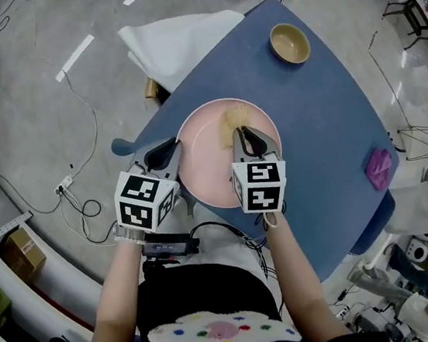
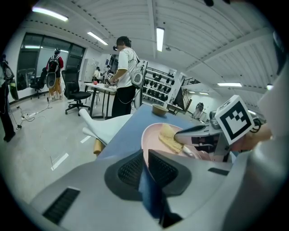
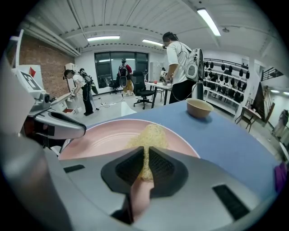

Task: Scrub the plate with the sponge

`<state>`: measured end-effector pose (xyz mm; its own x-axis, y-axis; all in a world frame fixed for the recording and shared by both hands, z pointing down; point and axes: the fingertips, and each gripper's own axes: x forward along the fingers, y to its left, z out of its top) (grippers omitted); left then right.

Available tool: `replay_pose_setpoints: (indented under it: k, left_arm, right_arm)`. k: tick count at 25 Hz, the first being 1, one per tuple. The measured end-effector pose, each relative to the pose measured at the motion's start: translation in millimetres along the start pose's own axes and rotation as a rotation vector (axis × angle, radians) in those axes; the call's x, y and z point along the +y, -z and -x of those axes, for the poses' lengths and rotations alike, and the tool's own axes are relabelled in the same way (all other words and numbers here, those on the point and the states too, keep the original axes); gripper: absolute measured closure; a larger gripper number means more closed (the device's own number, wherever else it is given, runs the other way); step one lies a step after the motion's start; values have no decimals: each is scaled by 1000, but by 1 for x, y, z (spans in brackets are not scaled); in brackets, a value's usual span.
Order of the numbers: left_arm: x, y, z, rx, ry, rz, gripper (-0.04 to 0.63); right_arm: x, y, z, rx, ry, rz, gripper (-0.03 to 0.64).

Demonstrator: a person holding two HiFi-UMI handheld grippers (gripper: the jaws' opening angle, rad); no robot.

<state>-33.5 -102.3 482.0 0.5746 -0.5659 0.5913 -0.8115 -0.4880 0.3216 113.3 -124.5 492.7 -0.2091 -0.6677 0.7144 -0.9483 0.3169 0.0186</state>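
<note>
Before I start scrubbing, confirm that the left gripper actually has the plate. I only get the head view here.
Observer: It does. The left gripper view shows the left gripper with its jaws closed on the near rim of the pink plate.
Operator: Now check the right one's hold.
Observer: In the right gripper view, the right gripper pinches the near end of the sponge between its pads. The rest lies on the plate.
Operator: Report anyone close by.
Observer: A person stands past the far end of the table, turned toward another desk.
</note>
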Motion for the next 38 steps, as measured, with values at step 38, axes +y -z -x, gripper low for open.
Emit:
replay_pose_setpoints:
  k: [38]
  left_arm:
    - [3, 1, -2, -24, 28, 56, 554]
  right_arm:
    - [118, 8, 2, 36, -301, 204, 578]
